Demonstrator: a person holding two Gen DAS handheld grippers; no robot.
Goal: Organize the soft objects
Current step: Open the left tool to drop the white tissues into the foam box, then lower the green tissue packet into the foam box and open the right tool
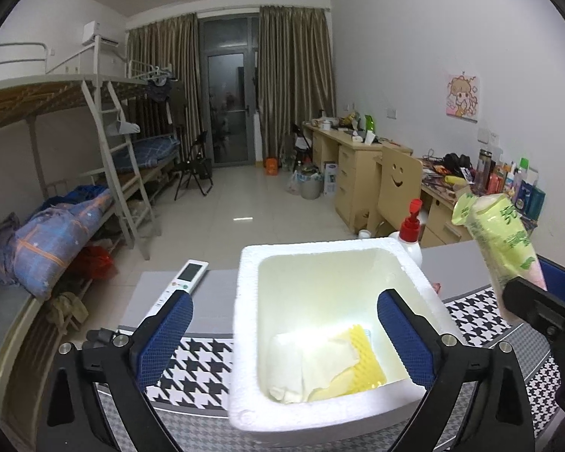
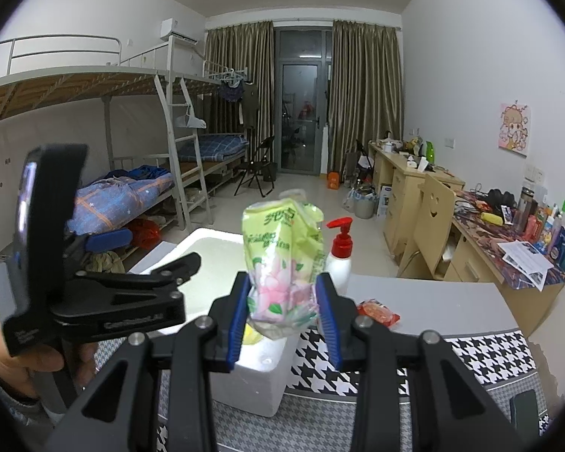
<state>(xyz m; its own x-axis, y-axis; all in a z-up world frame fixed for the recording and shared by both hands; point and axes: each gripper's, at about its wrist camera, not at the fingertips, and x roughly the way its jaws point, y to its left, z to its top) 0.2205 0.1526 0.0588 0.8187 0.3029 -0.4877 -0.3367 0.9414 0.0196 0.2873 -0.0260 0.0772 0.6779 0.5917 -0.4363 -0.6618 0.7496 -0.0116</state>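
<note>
A: Layout? Big to small.

B: Desk with a houndstooth mat, white foam box on it. Inside the box: a white cloth lying over a yellow sponge, both at the near end. Red-pump bottle stands just behind the box, a remote lies to its left, and a small red packet lies on the desk to the right.

A: Hand-held grippers?

B: Left hand-held gripper is spread wide over the box, nothing between the pads, one pad outside the left wall and one inside. Right hand-held gripper is clamped on a green tissue pack, held upright in the air just right of the box.

A: Step?

B: Looks like the tissue pack is the next item in. The right one needs to carry it over the rim, lower it into the free far end, then let go. The left one should clear out first, since it's crowding the opening.
</note>
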